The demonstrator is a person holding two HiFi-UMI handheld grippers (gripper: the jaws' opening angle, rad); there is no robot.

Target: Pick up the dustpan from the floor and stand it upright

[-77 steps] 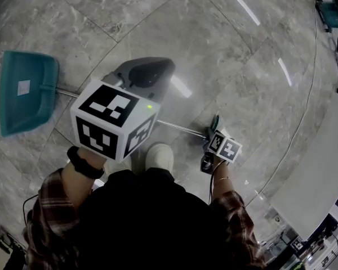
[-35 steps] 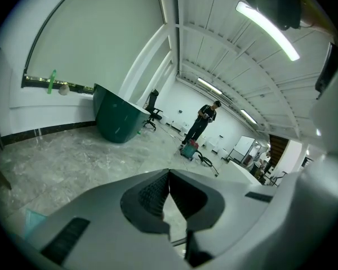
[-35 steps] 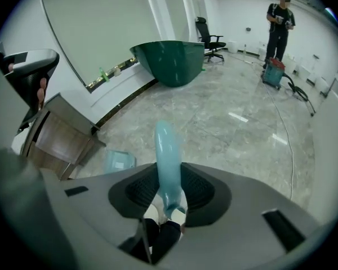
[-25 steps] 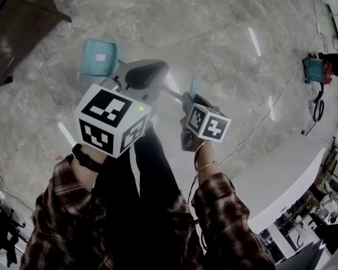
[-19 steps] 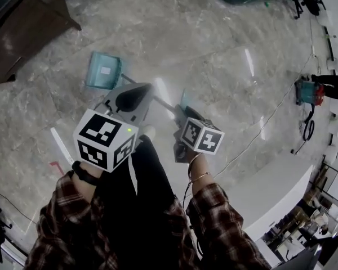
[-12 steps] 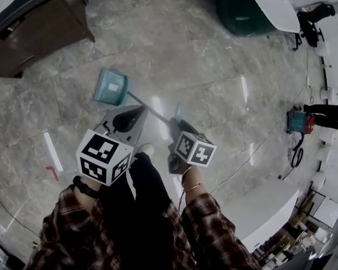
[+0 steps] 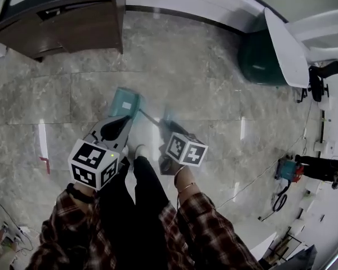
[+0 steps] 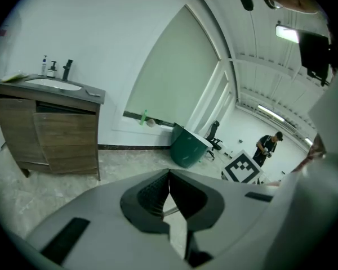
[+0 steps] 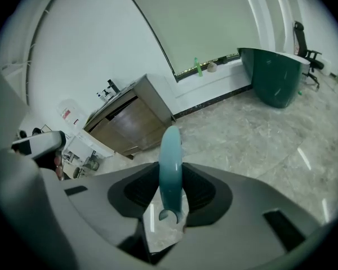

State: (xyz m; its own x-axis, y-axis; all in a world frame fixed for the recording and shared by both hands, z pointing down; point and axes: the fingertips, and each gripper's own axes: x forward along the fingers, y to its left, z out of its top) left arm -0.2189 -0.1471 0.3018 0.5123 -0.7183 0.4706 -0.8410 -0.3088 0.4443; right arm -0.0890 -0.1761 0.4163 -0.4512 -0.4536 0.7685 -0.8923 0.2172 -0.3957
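The dustpan has a teal pan (image 7: 125, 102), a thin metal rod (image 7: 149, 118) and a teal grip (image 9: 170, 167). My right gripper (image 7: 168, 129) is shut on that grip, which stands up between its jaws in the right gripper view (image 9: 170, 198). From the grip the rod slants down and away to the pan, low over the marble floor; I cannot tell whether the pan touches it. My left gripper (image 7: 124, 120) hovers just left of the rod, near the pan. Its jaws meet with nothing between them (image 8: 169, 180).
A wooden sink cabinet (image 7: 73, 21) stands against the far wall, and a dark green tub (image 7: 262, 55) under a white tabletop (image 7: 290, 44) sits at the far right. A cable and a teal tool (image 7: 286, 170) lie at the right, near another person (image 7: 327, 170).
The dustpan lay flat on the floor with my right gripper low at its grip. The right gripper has since lifted the grip end, and my head has risen, so the floor looks farther away.
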